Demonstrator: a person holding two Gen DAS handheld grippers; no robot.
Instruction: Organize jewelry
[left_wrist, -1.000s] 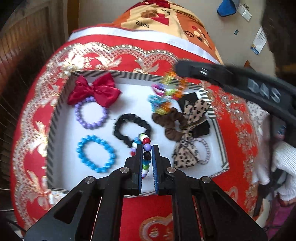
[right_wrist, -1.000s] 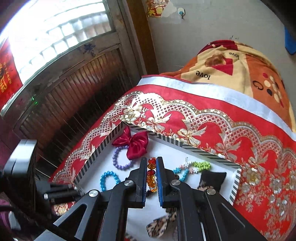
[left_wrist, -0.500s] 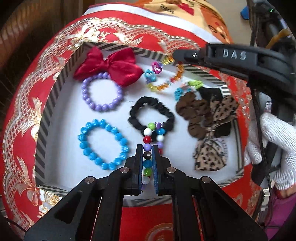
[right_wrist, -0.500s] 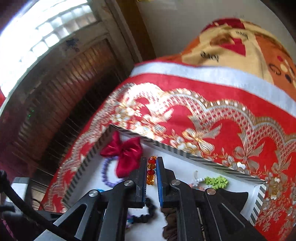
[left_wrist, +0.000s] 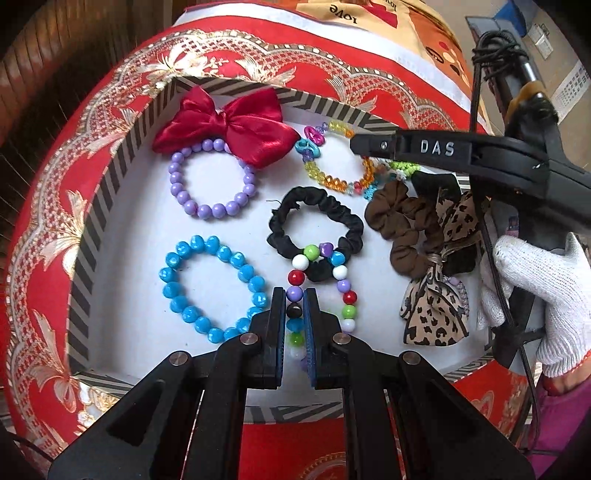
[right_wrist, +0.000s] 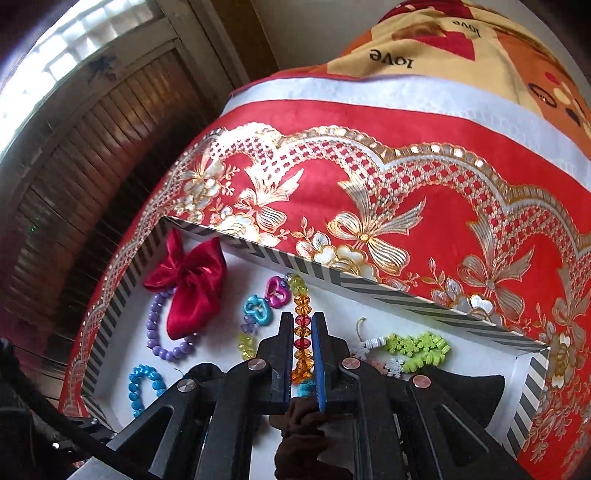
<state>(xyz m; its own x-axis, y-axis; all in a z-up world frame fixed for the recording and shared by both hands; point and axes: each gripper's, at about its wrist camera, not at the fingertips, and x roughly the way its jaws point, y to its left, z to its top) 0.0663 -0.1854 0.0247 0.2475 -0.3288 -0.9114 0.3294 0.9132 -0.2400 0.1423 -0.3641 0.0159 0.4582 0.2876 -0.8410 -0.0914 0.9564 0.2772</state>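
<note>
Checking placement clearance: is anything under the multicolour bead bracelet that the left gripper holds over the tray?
Yes. The bracelet in the left gripper overlaps the black scrunchie, so it would land partly on it. Bare tray floor lies leftward.

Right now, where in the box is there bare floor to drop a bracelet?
Bare white floor lies along the left wall of the box, beside the purple bracelet and blue bracelet, with a smaller gap between those two. The right side is crowded: brown scrunchie, leopard bow, and black scrunchie under the multicolored bracelet.
</note>
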